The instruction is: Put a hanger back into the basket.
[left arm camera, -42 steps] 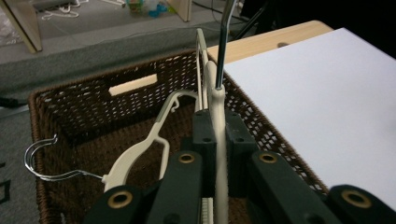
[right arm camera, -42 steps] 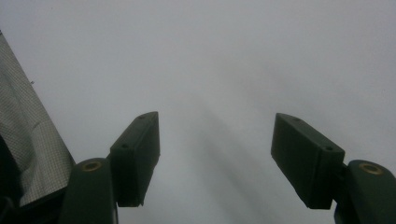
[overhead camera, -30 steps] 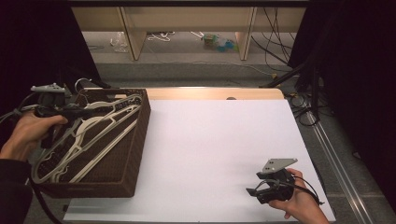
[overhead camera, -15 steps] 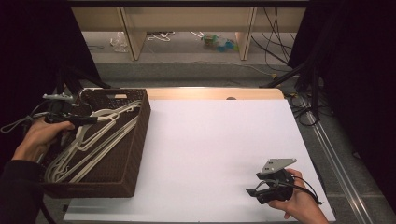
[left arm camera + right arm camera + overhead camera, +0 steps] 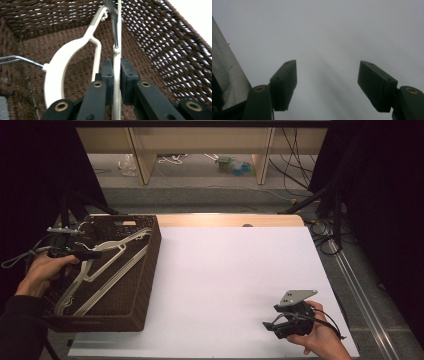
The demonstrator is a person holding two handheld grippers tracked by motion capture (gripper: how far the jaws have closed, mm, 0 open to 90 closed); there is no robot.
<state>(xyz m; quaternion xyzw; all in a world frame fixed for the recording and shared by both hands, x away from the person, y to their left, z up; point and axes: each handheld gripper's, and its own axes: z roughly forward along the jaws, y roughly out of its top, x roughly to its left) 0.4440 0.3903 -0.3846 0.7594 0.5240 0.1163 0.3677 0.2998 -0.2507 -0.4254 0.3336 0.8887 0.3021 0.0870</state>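
White tabletop carries a brown wicker basket at its left edge; inside it the left gripper pinches a cream hanger, another hanger just beside. Right gripper, well apart, rests spread, seemingly empty.

A: What's hidden or cut off?

B: Left gripper view: the cream plastic hanger runs edge-on btwn the pads, its lower end cut by the bottom edge, its hook cut at the top. A second cream hanger is cut at the bottom too. A grey wire end leaves at the left; can't tell what it belongs to.

A: High view?

B: The dark brown woven basket has its near-left corner behind a dark sleeve. Hangers overlap in there, count unclear. Small items on the far floor are too small to name.

A: Right gripper view?

B: A checked grey patch is cut by the left edge, can't ID it.
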